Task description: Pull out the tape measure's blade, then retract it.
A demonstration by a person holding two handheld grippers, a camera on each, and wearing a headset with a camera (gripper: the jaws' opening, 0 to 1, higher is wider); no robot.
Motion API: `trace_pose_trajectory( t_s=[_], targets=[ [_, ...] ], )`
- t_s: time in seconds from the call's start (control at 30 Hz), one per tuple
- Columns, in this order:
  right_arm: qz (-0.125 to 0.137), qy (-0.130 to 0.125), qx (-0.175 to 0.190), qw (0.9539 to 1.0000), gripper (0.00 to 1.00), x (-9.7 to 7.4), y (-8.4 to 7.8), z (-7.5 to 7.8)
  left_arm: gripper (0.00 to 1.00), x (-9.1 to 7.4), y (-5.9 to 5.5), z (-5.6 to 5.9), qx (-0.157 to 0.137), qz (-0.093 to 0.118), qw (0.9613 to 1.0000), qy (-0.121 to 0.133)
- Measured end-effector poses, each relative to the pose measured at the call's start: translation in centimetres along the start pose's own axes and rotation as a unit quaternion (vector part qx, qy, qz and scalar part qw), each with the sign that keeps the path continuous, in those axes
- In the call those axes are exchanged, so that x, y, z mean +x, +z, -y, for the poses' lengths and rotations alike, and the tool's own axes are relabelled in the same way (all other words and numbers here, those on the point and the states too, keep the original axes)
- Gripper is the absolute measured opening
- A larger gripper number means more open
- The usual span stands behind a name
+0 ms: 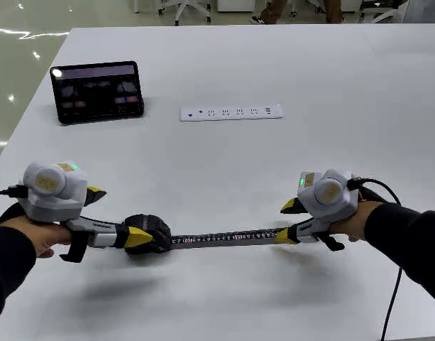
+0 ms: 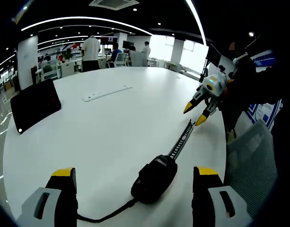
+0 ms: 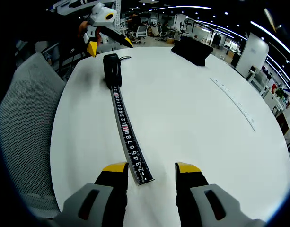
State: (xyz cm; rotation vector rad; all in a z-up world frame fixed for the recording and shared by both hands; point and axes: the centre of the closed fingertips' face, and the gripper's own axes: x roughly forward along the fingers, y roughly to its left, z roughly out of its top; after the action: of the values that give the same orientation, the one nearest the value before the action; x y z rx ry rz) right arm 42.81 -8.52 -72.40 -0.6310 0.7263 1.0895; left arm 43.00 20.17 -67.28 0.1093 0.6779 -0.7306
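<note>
A black tape measure [image 1: 147, 234] lies on the white table, its blade [image 1: 224, 239] drawn out to the right. In the left gripper view the tape measure case [image 2: 154, 178] sits between my left gripper's [image 2: 135, 171] wide-apart jaws, touching neither, a cord trailing behind it. The left gripper [image 1: 116, 214] is open, one yellow tip beside the case. My right gripper [image 1: 285, 221] is open at the blade's far end. In the right gripper view the blade's tip [image 3: 141, 176] lies on the table between the right gripper's [image 3: 152, 167] jaws, ungripped.
A dark tablet [image 1: 96, 91] stands at the back left and a white power strip [image 1: 231, 112] lies mid-table. The table's left edge [image 1: 25, 117] runs close by. A grey mesh chair [image 3: 26, 118] stands beside the table. People stand in the background.
</note>
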Motion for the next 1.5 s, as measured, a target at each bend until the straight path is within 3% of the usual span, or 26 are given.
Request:
trace_pose_trajectory(
  t_s=[0.07,0.2,0.3,0.4,0.5,0.57,0.67,0.73,1.0,1.13,1.33,1.5],
  targets=[
    [0.012,-0.007,0.005,0.9999,0.37,-1.0,0.3,0.0,1.0,-1.0,-0.1,-0.6,-0.015,0.011,0.9998,0.011],
    [0.031,-0.037,0.017,0.9987,0.4,-2.8,0.1,0.4,1.0,-2.5,-0.4,-0.8,-0.026,0.033,0.999,0.017],
    [0.055,-0.069,0.047,0.995,0.42,-4.4,-0.8,0.9,1.0,-3.9,-0.4,-1.0,-0.03,0.061,0.997,0.038],
    [0.069,-0.086,0.084,0.9904,0.45,-6.0,-1.8,0.9,1.0,-4.9,-0.8,-1.1,-0.035,0.073,0.9954,0.052],
    [0.081,-0.106,0.097,0.9863,0.5,-7.8,-2.6,0.9,1.0,-5.7,-1.8,-1.0,-0.04,0.077,0.9948,0.055],
    [0.086,-0.112,0.107,0.9841,0.53,-8.9,-3.2,0.4,1.0,-6.5,-2.3,-0.8,-0.04,0.089,0.9937,0.054],
    [0.086,-0.118,0.108,0.9835,0.55,-10.1,-4.2,-0.4,1.0,-7.7,-3.0,-1.3,-0.025,0.098,0.9917,0.08],
    [0.086,-0.127,0.111,0.9819,0.59,-11.1,-5.0,-0.8,1.0,-8.5,-3.2,-1.1,-0.033,0.106,0.991,0.075],
    [0.09,-0.152,0.141,0.9741,0.7,-13.7,-7.8,-2.5,1.0,-9.8,-4.6,-0.1,-0.032,0.088,0.9926,0.077],
    [0.088,-0.166,0.148,0.9709,0.74,-14.3,-8.9,-3.4,1.0,-10.2,-5.1,0.2,-0.032,0.093,0.9923,0.075],
    [0.087,-0.178,0.167,0.9658,0.91,-15.1,-9.8,-4.7,1.0,-11.0,-5.4,0.0,-0.026,0.101,0.9908,0.087],
    [0.092,-0.168,0.182,0.9645,0.96,-15.7,-10.3,-5.6,1.0,-11.5,-5.7,0.4,-0.022,0.108,0.9902,0.086]
  ],
)
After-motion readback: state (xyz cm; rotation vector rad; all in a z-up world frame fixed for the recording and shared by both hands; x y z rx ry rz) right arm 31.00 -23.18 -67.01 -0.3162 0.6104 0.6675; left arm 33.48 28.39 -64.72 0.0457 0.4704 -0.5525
